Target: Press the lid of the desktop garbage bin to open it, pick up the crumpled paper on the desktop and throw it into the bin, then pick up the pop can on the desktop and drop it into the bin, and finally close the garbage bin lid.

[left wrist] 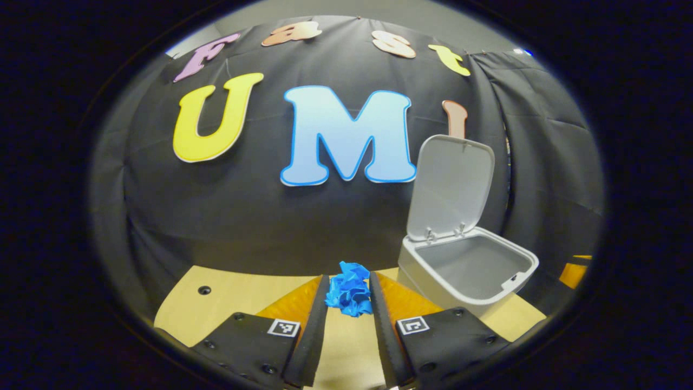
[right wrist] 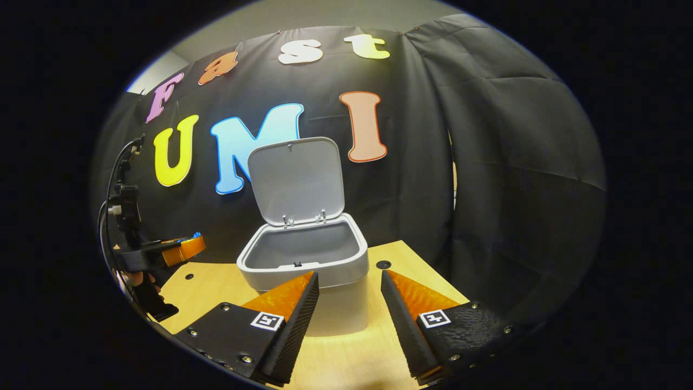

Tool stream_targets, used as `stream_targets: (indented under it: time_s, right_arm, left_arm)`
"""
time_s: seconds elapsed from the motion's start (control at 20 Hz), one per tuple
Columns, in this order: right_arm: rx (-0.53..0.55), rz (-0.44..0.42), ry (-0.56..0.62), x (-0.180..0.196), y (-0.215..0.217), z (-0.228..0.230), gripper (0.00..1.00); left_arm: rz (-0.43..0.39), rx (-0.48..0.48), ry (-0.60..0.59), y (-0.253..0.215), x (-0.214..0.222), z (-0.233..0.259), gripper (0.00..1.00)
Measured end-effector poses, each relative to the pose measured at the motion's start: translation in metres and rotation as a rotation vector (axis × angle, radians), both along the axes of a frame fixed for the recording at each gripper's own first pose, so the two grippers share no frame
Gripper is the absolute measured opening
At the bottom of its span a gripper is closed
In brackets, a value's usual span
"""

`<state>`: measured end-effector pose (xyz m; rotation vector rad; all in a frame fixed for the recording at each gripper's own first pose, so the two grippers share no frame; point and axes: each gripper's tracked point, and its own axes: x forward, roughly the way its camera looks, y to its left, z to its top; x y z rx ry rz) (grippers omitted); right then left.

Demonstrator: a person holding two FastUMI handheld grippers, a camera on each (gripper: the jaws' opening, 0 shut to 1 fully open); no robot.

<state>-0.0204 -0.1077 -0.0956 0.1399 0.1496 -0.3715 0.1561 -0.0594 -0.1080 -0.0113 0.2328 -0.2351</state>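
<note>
A blue crumpled paper (left wrist: 349, 295) sits pinched between the fingers of my left gripper (left wrist: 349, 277), which is shut on it. The right gripper view shows that gripper (right wrist: 196, 241) at the far left, held above the table, with a bit of blue at its tip. The white desktop bin (left wrist: 433, 276) stands to the right of the paper, its lid (left wrist: 452, 187) upright and its inside bare. My right gripper (right wrist: 349, 275) is open just in front of the bin (right wrist: 335, 271), with the raised lid (right wrist: 298, 181) behind it.
The light wooden table (right wrist: 216, 284) has small dark holes (left wrist: 204, 290) in its top. A hand (right wrist: 142, 279) and a cable (right wrist: 111, 179) belong to the left gripper at the far left. Black cloth walls close off the back and right.
</note>
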Motion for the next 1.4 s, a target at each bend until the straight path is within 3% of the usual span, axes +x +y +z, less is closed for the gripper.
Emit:
stream_targets:
  time_s: [0.15,0.35,0.4,0.85,0.95,1.1,1.4]
  right_arm:
    - [0.009,-0.027,-0.003,-0.007,-0.009,-0.001,0.76]
    - [0.015,-0.062,-0.007,-0.018,-0.019,-0.001,0.76]
    - [0.018,-0.068,-0.008,-0.020,-0.021,-0.001,0.76]
    - [0.026,-0.119,-0.010,-0.030,-0.032,-0.002,0.76]
    - [0.028,-0.122,-0.009,-0.033,-0.035,-0.005,0.76]
    - [0.027,-0.122,-0.007,-0.034,-0.035,-0.005,0.76]
    - [0.029,-0.101,-0.005,-0.029,-0.029,-0.007,0.76]
  left_arm:
    - [-0.064,-0.005,-0.025,-0.038,0.002,0.018,0.53]
    - [-0.139,0.003,-0.039,-0.074,0.010,0.021,0.53]
    - [-0.153,0.001,-0.039,-0.083,0.010,0.022,0.48]
    - [-0.242,-0.019,-0.030,-0.129,0.006,0.020,0.51]
    - [-0.255,-0.030,-0.030,-0.135,0.001,0.021,0.53]
    - [-0.265,-0.041,-0.031,-0.138,0.001,0.023,0.89]
    - [-0.228,-0.038,-0.029,-0.120,0.001,0.024,0.85]
